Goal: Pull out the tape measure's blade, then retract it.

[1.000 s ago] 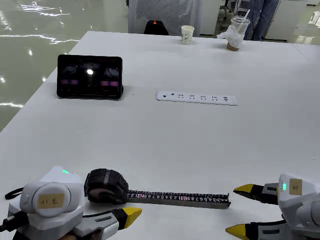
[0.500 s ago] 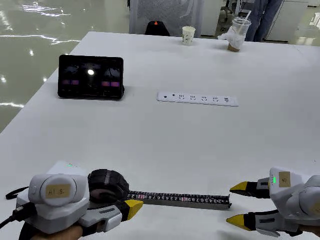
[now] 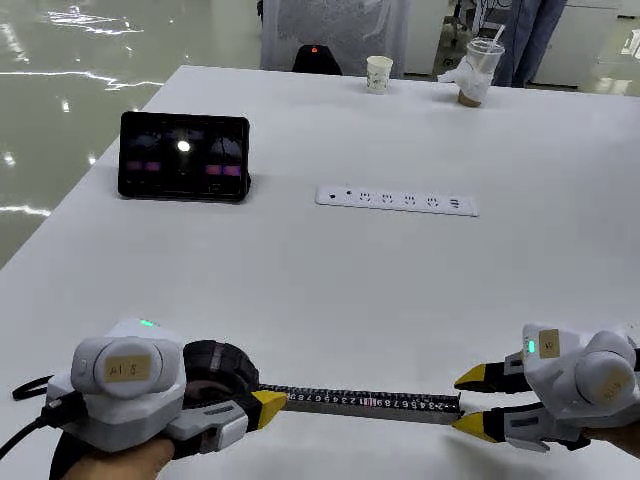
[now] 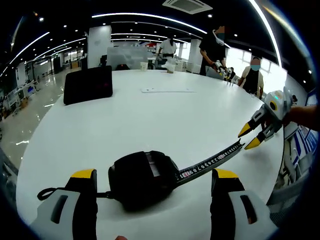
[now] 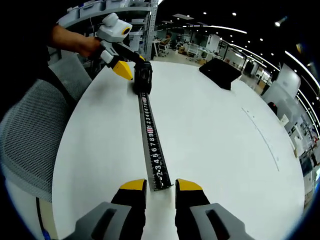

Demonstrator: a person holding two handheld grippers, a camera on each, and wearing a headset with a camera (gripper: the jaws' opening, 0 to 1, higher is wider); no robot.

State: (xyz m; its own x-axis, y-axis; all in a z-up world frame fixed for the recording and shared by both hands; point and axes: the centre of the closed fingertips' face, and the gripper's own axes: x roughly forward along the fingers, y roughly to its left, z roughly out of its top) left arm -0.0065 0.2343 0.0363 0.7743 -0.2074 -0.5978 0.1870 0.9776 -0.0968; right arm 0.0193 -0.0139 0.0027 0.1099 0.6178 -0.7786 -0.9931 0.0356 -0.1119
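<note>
Left gripper [image 4: 154, 174] unclenched, jaws wide either side of the tape measure case [image 3: 215, 368] at the table's [image 3: 400, 270] near edge. Blade [image 3: 365, 402] lies extended along that edge; right gripper [image 5: 161, 186] jaws parted at its tip.

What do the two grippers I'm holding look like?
Both the left gripper and right gripper have rounded white-grey housings, dark jaws with yellow tips, a green light and a tan handwritten label. A black cable trails from the left one.
</note>
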